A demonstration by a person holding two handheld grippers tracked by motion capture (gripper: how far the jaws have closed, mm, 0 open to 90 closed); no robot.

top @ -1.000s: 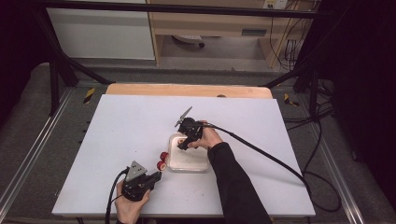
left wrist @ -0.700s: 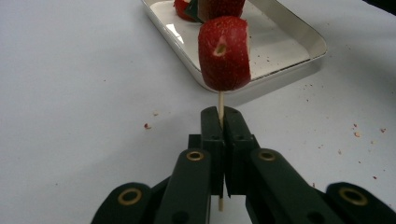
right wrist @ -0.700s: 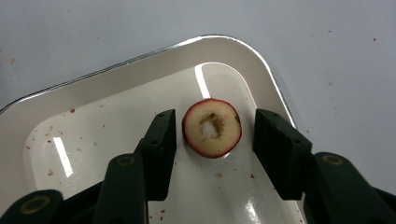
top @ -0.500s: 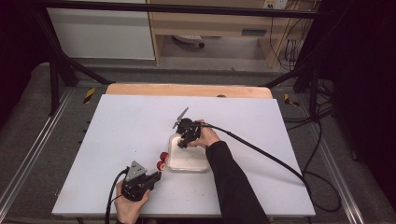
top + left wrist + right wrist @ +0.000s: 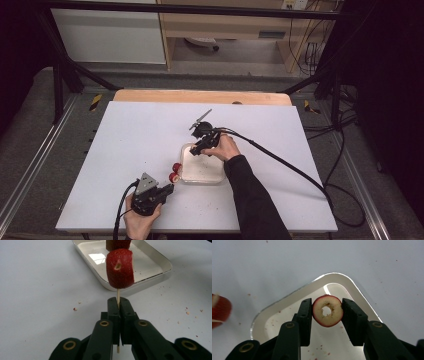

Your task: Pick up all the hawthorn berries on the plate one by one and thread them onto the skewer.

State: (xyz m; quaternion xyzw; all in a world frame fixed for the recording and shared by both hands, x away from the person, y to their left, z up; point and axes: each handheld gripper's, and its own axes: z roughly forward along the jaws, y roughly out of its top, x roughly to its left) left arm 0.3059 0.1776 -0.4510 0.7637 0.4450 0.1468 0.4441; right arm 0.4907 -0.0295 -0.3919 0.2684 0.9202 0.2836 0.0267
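Red-skinned, pale-centred fruit ring [image 5: 327,310] pinched between the right gripper [image 5: 327,312] pads, jaws just closed in on it, held above the white rounded-corner metal tray [image 5: 287,305] on the white table [image 5: 125,130]. Thin wooden skewer [image 5: 118,293] clamped tight in the left gripper [image 5: 119,305], two red fruit pieces [image 5: 120,268] threaded on it, just beside the tray's near edge.

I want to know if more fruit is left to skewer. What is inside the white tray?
In the white tray, only juice specks and crumbs show. The right gripper holds a cored fruit slice above it; the floor beneath the slice and gripper is covered.
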